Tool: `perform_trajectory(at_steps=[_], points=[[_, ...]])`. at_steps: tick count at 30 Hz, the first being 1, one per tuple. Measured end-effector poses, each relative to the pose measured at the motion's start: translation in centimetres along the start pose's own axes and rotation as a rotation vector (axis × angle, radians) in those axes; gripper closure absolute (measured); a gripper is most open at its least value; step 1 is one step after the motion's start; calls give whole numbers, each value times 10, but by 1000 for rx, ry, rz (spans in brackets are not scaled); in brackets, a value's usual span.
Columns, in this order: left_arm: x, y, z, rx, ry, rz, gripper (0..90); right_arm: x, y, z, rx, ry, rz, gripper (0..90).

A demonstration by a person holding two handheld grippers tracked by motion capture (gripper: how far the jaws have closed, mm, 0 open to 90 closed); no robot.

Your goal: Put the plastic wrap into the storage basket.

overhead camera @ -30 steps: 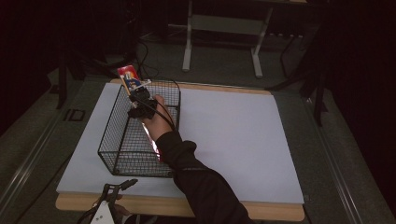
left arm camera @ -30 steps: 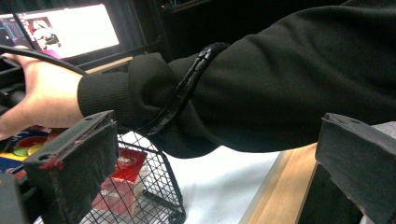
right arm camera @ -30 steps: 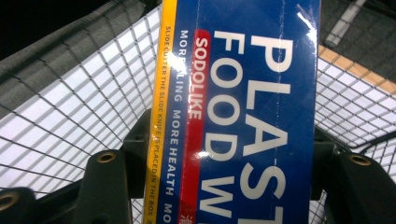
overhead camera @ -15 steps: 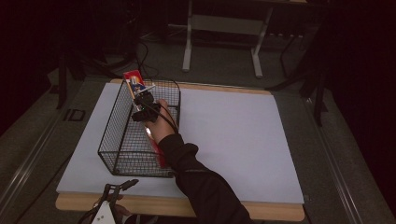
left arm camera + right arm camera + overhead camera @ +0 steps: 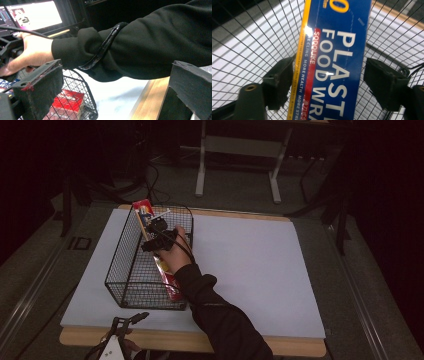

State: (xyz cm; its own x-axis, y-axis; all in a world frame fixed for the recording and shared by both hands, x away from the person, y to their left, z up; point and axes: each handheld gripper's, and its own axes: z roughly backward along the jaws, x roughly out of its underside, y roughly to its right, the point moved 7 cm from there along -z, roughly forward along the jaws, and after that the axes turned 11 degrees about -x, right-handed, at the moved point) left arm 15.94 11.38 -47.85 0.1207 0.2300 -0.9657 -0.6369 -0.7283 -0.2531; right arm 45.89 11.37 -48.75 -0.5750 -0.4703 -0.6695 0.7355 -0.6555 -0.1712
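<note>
A black wire basket (image 5: 145, 270) sits on the left half of the pale, matte sheet that covers the worktop (image 5: 260, 270), whose light wooden edge shows along the bottom of the high view. The basket is oblong, an open grid of thin wires with rounded corners, and its long side runs from lower left toward the upper middle of the frame.

Inside it lies a long, narrow carton of plastic food wrap (image 5: 332, 62). It is glossy cardboard with straight edges, blue on its broad face with large white letters, a yellow stripe along one side and a red band beside that. From above, its long axis runs along the basket's right wall, the red upper end (image 5: 142, 209) sticking past the far rim and the lower end down near the basket's front corner.

The right gripper (image 5: 159, 232), held by a hand in a black knitted sleeve (image 5: 220, 320), is over the middle of the basket. In the right gripper view its black, blocky jaws stand apart on either side of the carton, the left one close to the yellow edge, the right one clear of it.

The left gripper (image 5: 127, 322) is at the bottom edge of the high view, off the worktop's front; its foam-faced jaws are spread wide.
</note>
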Motion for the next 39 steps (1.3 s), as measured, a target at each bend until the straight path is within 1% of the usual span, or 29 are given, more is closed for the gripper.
perform_trajectory(at_steps=[2,4,6,8,9,11,14,16,18,20,22,28,33,38,39], points=[[0,0,0,1,0,0,1,0,-3,5,-40,11,8,155],[0,0,-1,1,-3,-1,1,-1,-6,13,-65,30,32,128],[1,0,-1,2,-5,-2,1,-2,-7,23,-63,53,48,131],[0,1,-2,2,-4,1,1,-1,-7,30,-69,57,60,127],[0,1,-2,3,-4,2,1,-1,-7,35,-64,65,67,128],[1,1,-3,4,-6,0,1,1,-6,43,-71,75,72,129],[1,2,-4,7,-8,0,1,5,-1,55,-67,78,77,133],[2,2,-5,9,-11,0,1,9,4,63,-59,80,81,135],[2,2,-6,9,-12,1,1,11,8,70,-61,86,79,135],[2,2,-6,12,-15,0,1,14,14,78,-51,102,75,136],[3,3,-7,15,-17,-1,1,17,19,85,-55,111,69,136],[3,3,-8,13,-20,-1,1,28,36,102,-36,139,85,139],[4,3,-8,9,-22,-3,1,43,50,117,-34,155,78,139],[4,4,-9,11,-24,-4,1,61,66,133,-19,173,83,136],[4,4,-9,12,-26,-4,1,65,69,135,-14,173,77,136]])
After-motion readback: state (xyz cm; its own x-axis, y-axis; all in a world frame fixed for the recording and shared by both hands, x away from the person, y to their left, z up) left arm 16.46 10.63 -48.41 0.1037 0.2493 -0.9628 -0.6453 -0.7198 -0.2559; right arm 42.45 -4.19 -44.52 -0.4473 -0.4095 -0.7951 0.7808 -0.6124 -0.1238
